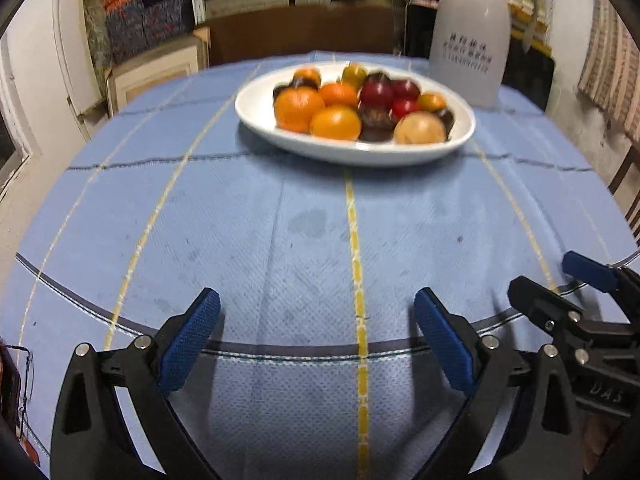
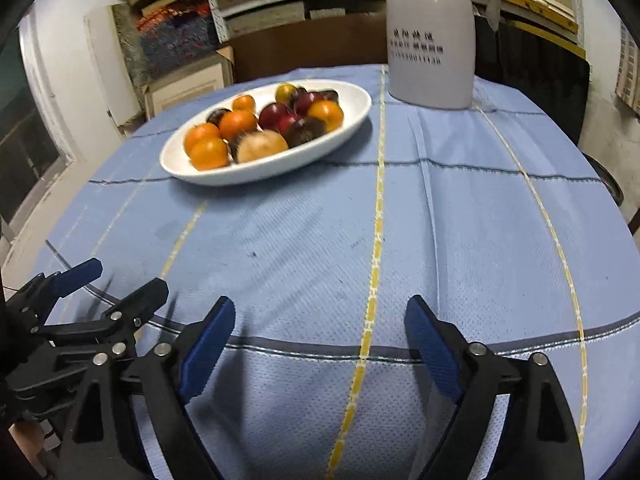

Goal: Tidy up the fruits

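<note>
Shelves stacked with boxes and folded fabric fill the wall behind my table, which is covered by a blue tablecloth (image 1: 280,240) crossed with yellow and dark stripes. I take the white oval plate (image 1: 256,108) as my landmark: it sits toward the far end of the cloth, and all the fruits are piled on it. Oranges (image 1: 298,109) crowd the plate's left half, dark red plums (image 1: 376,94) sit in its middle and back, some nearly black ones lie beside them, and one pale tan fruit (image 1: 419,129) rests at the near rim on the right. Behind the plate and to its right stands a tall white jug (image 2: 430,40) with dark printed characters, close to the plate but not touching it.

My left gripper (image 1: 316,336) hangs low over the near edge of the cloth, well short of the plate, its blue pads (image 1: 192,340) spread wide with nothing between them. My right gripper (image 2: 320,344) sits just beside it, equally far from the plate, its tongs also apart and empty. Each wrist view catches the other gripper at its edge.
</note>
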Demonstrator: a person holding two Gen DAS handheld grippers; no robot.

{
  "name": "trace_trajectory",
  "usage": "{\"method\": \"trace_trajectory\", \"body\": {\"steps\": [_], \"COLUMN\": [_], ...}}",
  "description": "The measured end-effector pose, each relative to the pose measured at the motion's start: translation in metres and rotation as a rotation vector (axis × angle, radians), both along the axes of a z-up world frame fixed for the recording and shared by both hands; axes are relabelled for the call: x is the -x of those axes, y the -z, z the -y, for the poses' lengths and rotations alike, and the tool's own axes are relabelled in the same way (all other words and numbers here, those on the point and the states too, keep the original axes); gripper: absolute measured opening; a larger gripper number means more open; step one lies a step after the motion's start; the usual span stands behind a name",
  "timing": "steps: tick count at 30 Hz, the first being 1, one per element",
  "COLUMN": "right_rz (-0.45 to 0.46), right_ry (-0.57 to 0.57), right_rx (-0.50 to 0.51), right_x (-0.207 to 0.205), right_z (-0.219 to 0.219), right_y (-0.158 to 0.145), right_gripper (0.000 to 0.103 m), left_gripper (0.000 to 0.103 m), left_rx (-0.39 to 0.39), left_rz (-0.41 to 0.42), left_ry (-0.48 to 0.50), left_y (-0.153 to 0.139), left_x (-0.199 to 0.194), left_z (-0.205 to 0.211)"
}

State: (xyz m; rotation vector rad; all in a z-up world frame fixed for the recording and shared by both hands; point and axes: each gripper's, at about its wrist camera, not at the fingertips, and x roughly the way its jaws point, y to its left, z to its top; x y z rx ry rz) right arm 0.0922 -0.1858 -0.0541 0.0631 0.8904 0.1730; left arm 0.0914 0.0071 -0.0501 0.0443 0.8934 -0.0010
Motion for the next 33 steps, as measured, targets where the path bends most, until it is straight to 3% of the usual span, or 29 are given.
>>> {"method": "trace_trajectory", "body": {"steps": [4,22,28,33], "right_rz": [-0.011,-0.019,0.118,0.2], "right_ry": [-0.01,-0.022,0.028,0.015], "right_rx": [-0.007,-0.001,0.031,0.077], "right_x": [-0.001,-0.004,0.009,0.017], "right_z": [-0.001,-0.002,0.002,-0.003], "right_y": [0.002,0.001,-0.021,-0.031], "right_gripper": [0.1,0.1,0.1,0.1], "left_gripper": [0.098,0.099,0.099,0.098], "left_rx": [0.041,0.016,-0.019,-0.011], "left_rz": [-0.04,-0.042,0.167,0.225], "left_ry": [-0.016,-0.023,-0.026,-0.041], "left_y": [0.006,0.004,-0.03,-0.038], "left_x": [-0.004,-0.01,0.013,0.021], "left_z": [-0.006,-0.003,0.001,-0.002]}}
